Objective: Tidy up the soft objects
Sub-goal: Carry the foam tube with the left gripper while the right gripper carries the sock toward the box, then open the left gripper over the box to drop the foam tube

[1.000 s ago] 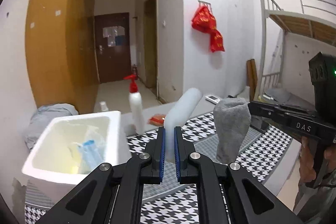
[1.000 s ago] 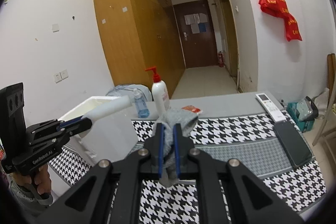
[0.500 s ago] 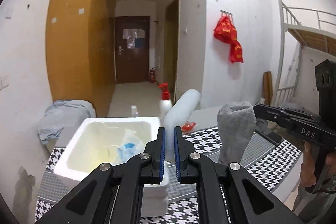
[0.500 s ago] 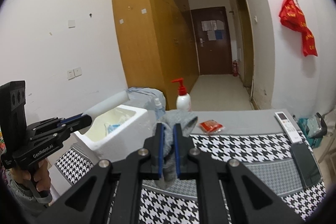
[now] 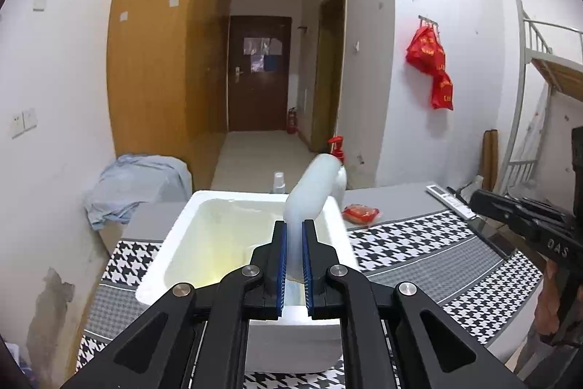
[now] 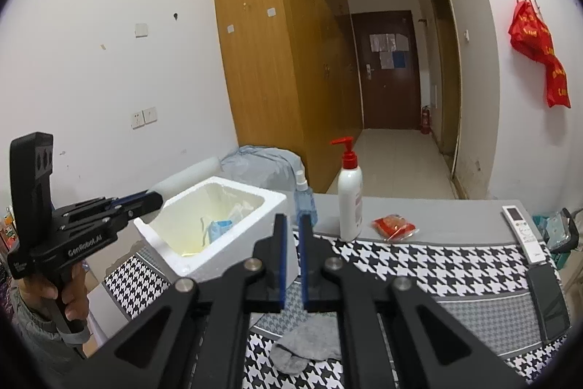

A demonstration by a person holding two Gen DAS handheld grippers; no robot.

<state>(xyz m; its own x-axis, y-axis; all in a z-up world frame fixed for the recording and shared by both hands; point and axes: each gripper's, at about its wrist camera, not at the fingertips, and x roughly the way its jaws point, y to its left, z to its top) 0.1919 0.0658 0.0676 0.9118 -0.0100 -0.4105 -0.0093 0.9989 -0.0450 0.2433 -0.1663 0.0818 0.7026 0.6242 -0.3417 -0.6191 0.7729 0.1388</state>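
Note:
My left gripper (image 5: 292, 236) is shut on a white foam tube (image 5: 313, 186) and holds it above the white foam box (image 5: 175, 243). In the right wrist view the left gripper (image 6: 145, 199) shows at the left with the tube (image 6: 189, 174) sticking out behind the box (image 6: 269, 203). My right gripper (image 6: 290, 228) is empty, its jaws narrowly apart. The grey sock (image 6: 309, 345) lies on the houndstooth mat (image 6: 419, 265) below it. A blue mask (image 6: 220, 226) and clear plastic lie inside the box.
A white pump bottle with red top (image 6: 349, 195), a small blue spray bottle (image 6: 302, 195), a red packet (image 6: 393, 226), a white remote (image 6: 521, 232) and a dark phone (image 6: 548, 305) sit on the table. A bundle of pale blue cloth (image 5: 138, 181) lies behind the box.
My right gripper let go of the grey sock, which now lies on the mat. My left gripper carried the foam tube left, over the foam box.

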